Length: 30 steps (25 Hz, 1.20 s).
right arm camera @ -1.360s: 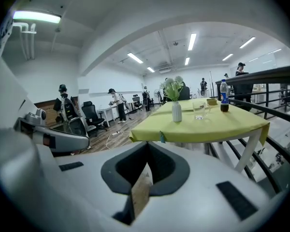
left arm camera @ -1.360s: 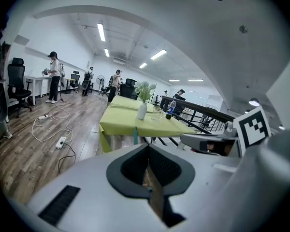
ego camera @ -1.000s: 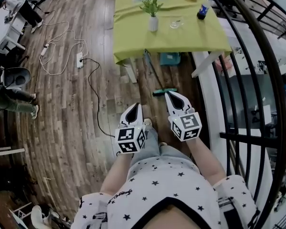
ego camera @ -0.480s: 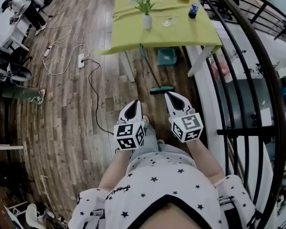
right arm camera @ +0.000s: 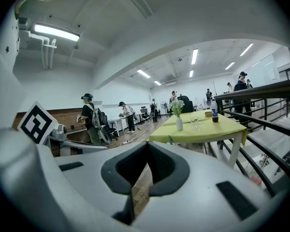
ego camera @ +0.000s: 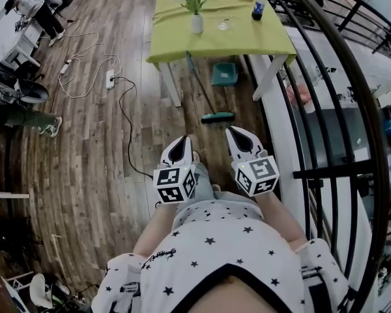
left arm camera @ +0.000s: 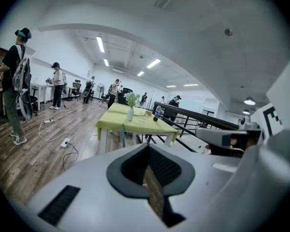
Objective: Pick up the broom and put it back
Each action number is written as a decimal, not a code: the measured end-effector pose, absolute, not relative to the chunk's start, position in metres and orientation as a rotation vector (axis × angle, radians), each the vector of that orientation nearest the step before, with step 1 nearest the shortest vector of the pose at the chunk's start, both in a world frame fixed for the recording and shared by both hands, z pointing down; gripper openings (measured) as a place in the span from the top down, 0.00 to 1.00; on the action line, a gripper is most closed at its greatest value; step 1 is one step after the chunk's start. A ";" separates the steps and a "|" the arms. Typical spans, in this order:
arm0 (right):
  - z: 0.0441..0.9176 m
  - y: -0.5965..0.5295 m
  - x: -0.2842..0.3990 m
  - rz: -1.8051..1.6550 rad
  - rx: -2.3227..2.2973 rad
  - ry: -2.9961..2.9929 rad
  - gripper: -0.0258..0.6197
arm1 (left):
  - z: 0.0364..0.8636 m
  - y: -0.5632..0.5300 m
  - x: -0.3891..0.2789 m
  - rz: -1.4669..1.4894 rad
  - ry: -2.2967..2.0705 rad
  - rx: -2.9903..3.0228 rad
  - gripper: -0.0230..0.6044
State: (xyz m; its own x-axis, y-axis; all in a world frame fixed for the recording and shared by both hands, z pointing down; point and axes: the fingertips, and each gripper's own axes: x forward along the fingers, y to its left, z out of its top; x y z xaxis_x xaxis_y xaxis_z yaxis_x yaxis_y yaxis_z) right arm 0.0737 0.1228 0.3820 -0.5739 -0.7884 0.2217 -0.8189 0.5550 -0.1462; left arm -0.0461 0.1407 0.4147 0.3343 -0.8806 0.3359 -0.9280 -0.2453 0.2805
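Since a second ago nothing is grasped: left gripper (ego camera: 182, 141) and right gripper (ego camera: 233, 133) keep jaws pressed together, empty, while the broom (ego camera: 217, 117) stays propped against the table's (ego camera: 215, 41) near edge, head on the floor (ego camera: 98, 149), so pick-up appears unstarted.

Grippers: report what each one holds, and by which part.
Nothing. The left gripper and right gripper are both shut and empty; the long-handled green-headed broom stands ahead, untouched.
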 end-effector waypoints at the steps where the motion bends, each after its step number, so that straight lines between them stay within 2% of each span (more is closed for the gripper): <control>1: 0.384 0.126 0.074 0.358 1.375 -2.654 0.97 | 0.416 0.144 -0.044 0.154 -1.588 2.180 0.95; 30: 0.390 0.140 0.074 0.378 1.412 -2.641 0.97 | 0.415 0.158 -0.040 0.162 -1.577 2.193 0.95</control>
State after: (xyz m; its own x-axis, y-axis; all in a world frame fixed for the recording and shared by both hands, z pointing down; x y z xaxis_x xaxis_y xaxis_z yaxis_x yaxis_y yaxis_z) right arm 0.0737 0.1404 0.3902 -0.5565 -0.8001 0.2239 -0.8308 0.5328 -0.1612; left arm -0.0401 0.1581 0.4152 0.3456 -0.8752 0.3384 -0.9258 -0.2593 0.2749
